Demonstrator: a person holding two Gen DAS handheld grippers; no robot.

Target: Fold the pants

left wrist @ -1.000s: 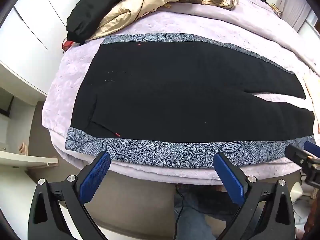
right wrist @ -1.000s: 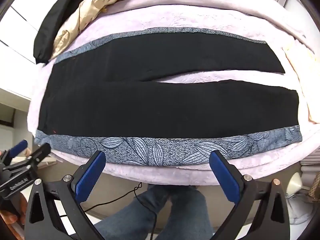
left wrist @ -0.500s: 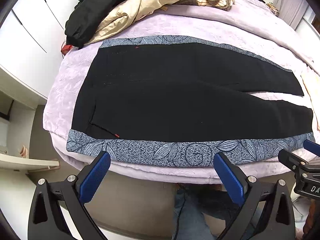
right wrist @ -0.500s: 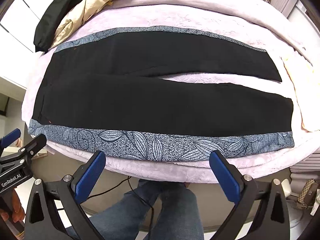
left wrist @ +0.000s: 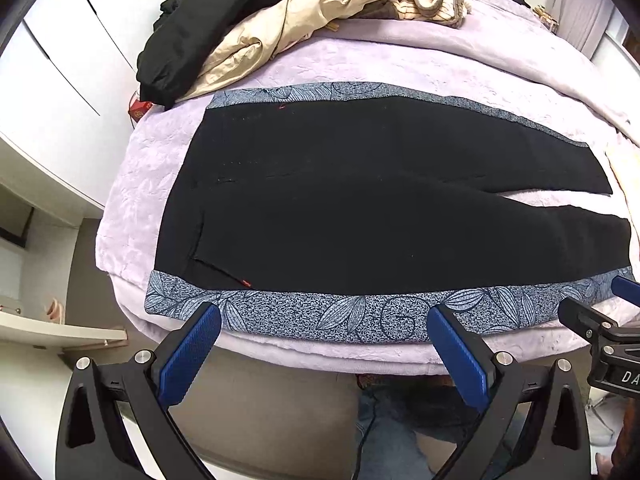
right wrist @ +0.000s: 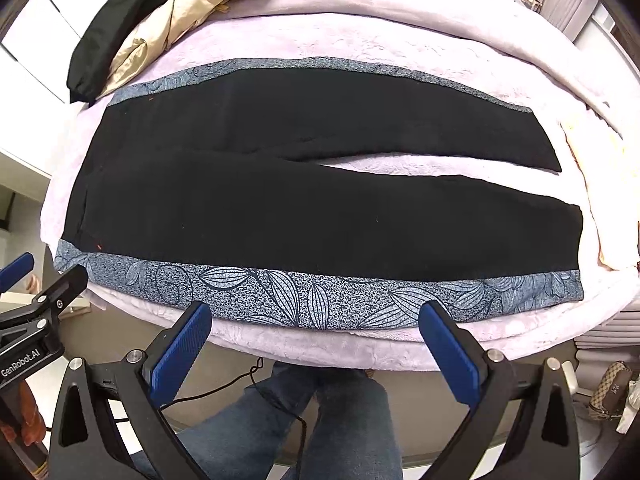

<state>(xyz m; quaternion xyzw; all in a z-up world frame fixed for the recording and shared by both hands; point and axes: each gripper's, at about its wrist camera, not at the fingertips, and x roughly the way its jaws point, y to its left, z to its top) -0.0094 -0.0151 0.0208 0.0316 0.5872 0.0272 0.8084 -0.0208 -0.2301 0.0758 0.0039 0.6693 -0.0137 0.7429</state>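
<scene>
Black pants [left wrist: 360, 208] with blue-grey leaf-print side stripes lie spread flat on a lilac bedspread [left wrist: 400, 64], waist to the left, legs apart to the right. They also show in the right wrist view [right wrist: 304, 200]. My left gripper [left wrist: 324, 328] is open and empty, just before the near stripe by the waist. My right gripper [right wrist: 316, 324] is open and empty, just before the near stripe at mid-leg. Each gripper shows at the edge of the other's view.
A pile of clothes, a black jacket [left wrist: 200, 28] and a beige coat [left wrist: 272, 36], lies at the bed's far left. White cupboards [left wrist: 52, 80] stand to the left. The person's jeans-clad legs [right wrist: 288, 420] are below the bed's near edge.
Both grippers have moved slightly closer to the bed's near edge; the pants appear larger. The jaws stay open and the pants have not moved.
</scene>
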